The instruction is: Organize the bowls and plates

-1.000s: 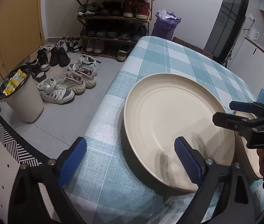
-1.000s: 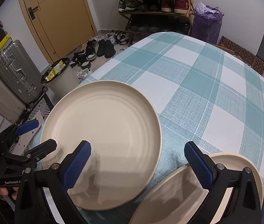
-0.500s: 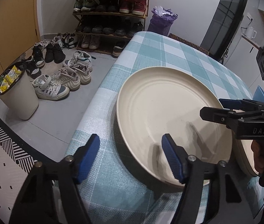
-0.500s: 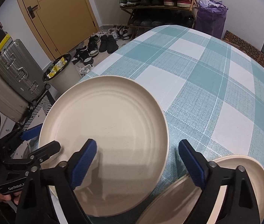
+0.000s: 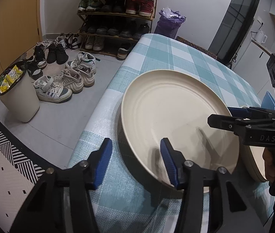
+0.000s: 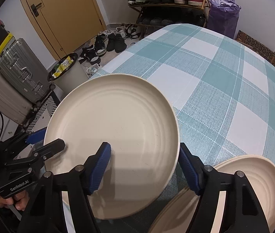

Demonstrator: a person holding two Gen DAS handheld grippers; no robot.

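A large cream plate (image 5: 172, 116) (image 6: 114, 128) lies near the corner of the teal checked table (image 5: 168, 54) (image 6: 224, 89). My left gripper (image 5: 135, 161) (image 6: 48, 141) straddles its left rim, one finger over the plate, the other over the cloth. Its jaws are closing, and the pads do not press on the rim. My right gripper (image 6: 144, 169) (image 5: 221, 114) straddles the opposite rim. Its jaws are also closing and still stand apart from the plate. A second cream plate (image 6: 254, 182) (image 5: 254, 165) lies just right of the first, partly hidden under the right gripper.
The table edge (image 5: 98, 112) drops to the floor on the left. Down there are a white bin (image 5: 19, 99), several shoes (image 5: 65, 85), a shoe rack (image 5: 118, 9), a patterned rug (image 5: 5, 155), silver suitcases (image 6: 19, 77) and a purple bag (image 6: 223, 13). A hand (image 5: 273, 161) holds the right gripper.
Both grippers' jaws have narrowed around the big plate's rims. The plate and both hands have stayed roughly where they were.
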